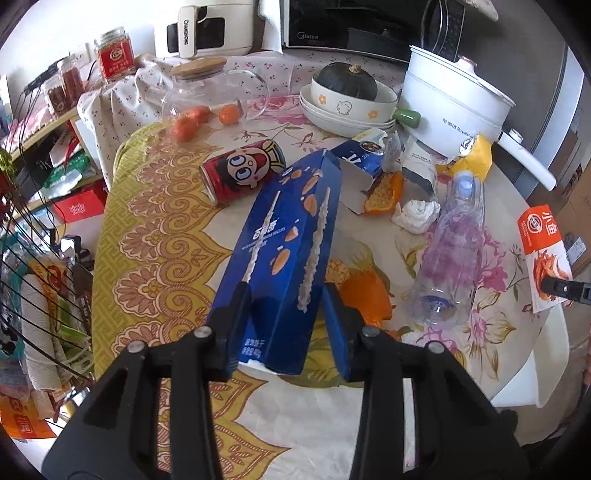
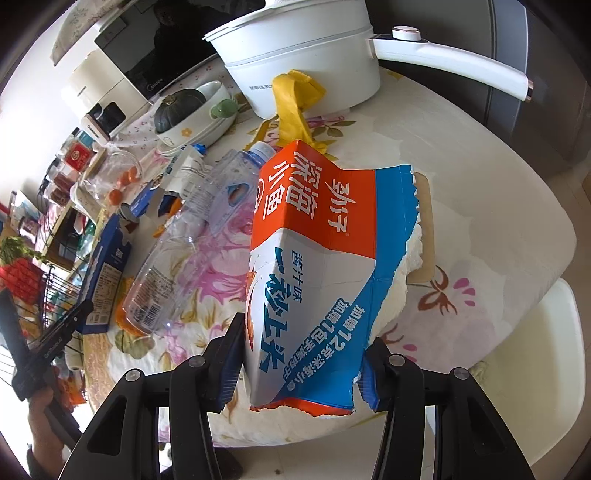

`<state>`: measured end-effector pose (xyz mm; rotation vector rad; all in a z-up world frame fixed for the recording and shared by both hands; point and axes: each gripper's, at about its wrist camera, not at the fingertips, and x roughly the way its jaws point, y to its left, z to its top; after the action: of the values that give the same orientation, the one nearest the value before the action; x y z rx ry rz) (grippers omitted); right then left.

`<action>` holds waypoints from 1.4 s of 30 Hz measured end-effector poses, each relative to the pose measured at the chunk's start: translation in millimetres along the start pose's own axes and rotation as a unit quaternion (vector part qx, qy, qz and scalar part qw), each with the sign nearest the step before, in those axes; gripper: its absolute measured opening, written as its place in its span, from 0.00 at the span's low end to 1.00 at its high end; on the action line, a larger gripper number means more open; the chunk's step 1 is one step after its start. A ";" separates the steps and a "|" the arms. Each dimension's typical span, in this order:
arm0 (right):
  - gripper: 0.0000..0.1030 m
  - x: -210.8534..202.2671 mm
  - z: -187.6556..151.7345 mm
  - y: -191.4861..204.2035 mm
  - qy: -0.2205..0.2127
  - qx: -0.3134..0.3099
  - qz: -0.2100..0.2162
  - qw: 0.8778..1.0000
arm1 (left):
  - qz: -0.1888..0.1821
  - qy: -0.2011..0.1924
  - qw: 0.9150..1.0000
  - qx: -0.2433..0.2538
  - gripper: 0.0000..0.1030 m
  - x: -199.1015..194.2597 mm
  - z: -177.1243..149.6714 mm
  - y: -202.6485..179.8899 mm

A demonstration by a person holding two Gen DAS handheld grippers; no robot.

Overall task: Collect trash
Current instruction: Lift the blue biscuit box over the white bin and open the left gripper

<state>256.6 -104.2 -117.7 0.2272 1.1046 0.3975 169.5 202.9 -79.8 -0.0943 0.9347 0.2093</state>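
My left gripper (image 1: 286, 325) is shut on a long blue biscuit box (image 1: 291, 236), held above the table. My right gripper (image 2: 303, 362) is shut on a torn orange, white and blue snack bag (image 2: 317, 266); the bag also shows at the right edge of the left wrist view (image 1: 543, 254). On the table lie a red drink can (image 1: 243, 173), an empty clear plastic bottle (image 1: 454, 251), a torn small blue carton (image 1: 364, 166), orange peels (image 1: 369, 295), a crumpled tissue (image 1: 415, 214) and a yellow wrapper (image 1: 478, 155).
A white electric pot (image 1: 458, 107), stacked bowls with a dark squash (image 1: 347, 99), a glass jar (image 1: 207, 88) and small oranges (image 1: 192, 118) stand at the back. A microwave (image 1: 354, 29) is behind them. A wire rack (image 1: 33, 258) is left of the table.
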 end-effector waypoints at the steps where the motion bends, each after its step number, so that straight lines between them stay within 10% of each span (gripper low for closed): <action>1: 0.51 -1.7 -0.3 -1.0 -0.002 0.000 0.000 1.000 | 0.001 -0.005 1.000 0.003 0.35 -2.7 0.8 -1.2; 9: 0.51 -18.1 -0.5 -5.4 -0.018 -0.003 0.010 1.000 | -0.082 -0.013 0.989 -0.126 0.29 -13.8 0.5 35.9; 14: 0.51 -21.4 -1.4 -5.8 -0.017 -0.010 0.008 1.000 | -0.017 0.000 0.996 -0.086 0.26 -11.8 -3.7 34.6; 21: 0.51 -20.8 -2.5 -4.3 -0.015 -0.013 0.005 1.000 | -0.029 0.007 0.995 -0.099 0.25 -8.4 -11.0 40.0; 42: 0.51 -91.1 -38.5 -26.1 -0.060 -0.031 0.022 0.997 | -0.144 -0.068 0.979 -0.129 0.25 -85.7 -26.6 30.5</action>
<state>191.7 -166.9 -69.5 0.2180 0.9693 0.4518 92.6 216.3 -26.2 -0.4479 0.7437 0.0657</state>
